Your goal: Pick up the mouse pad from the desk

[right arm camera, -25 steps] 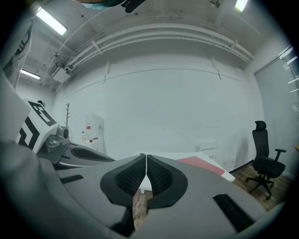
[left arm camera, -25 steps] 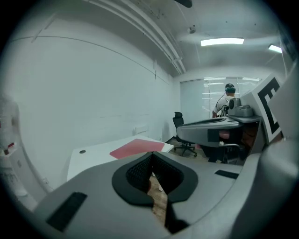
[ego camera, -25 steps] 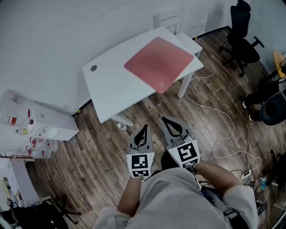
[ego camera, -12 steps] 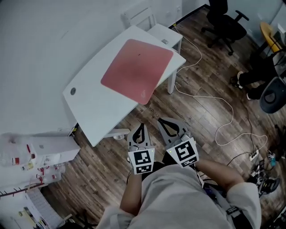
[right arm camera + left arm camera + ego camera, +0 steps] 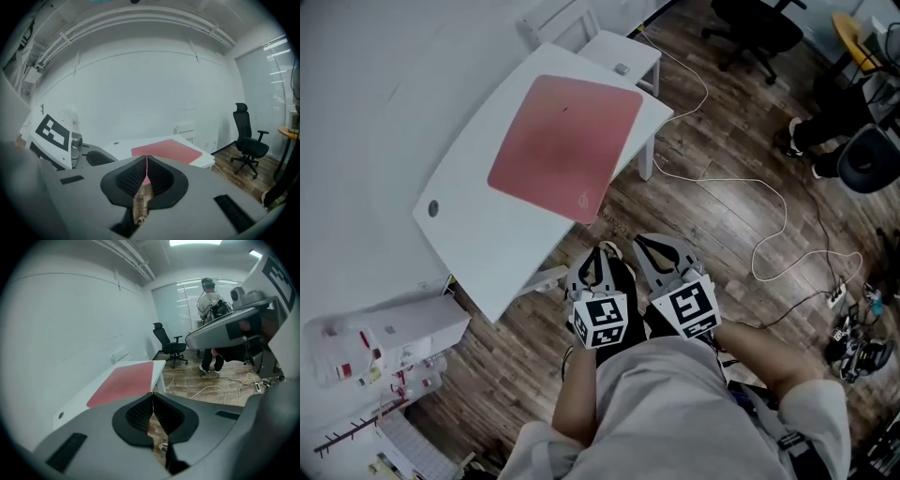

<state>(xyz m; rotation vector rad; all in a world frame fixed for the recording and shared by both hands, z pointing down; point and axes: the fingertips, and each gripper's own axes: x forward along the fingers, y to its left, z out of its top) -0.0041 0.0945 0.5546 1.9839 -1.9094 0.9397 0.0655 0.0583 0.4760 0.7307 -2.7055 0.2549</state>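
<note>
head view, looking steeply down: a large, flat, pinkish-red rectangular mouse pad (image 5: 567,145) lies on a white desk (image 5: 487,253) in the upper left of the frame, its nearest corner almost at the desk's front edge. compared with a second ago, the desk and pad look larger and have slid from the upper middle toward the upper left, which suggests the person has walked closer. the grey two-jaw left gripper (image 5: 602,251) and its twin, the right gripper (image 5: 649,242), sit side by side at lower centre and point toward the desk. a strip of dark wood-plank floor (image 5: 609,211) still separates their tips from the desk edge. each gripper's own view shows its jaws pressed together with nothing between them, and the pad well ahead. a thin white cable (image 5: 741,187) snakes across the floor at right. the approach looks nearly done, but the pad is untouched, and the jaws would have to part before either can pinch its thin edge
</note>
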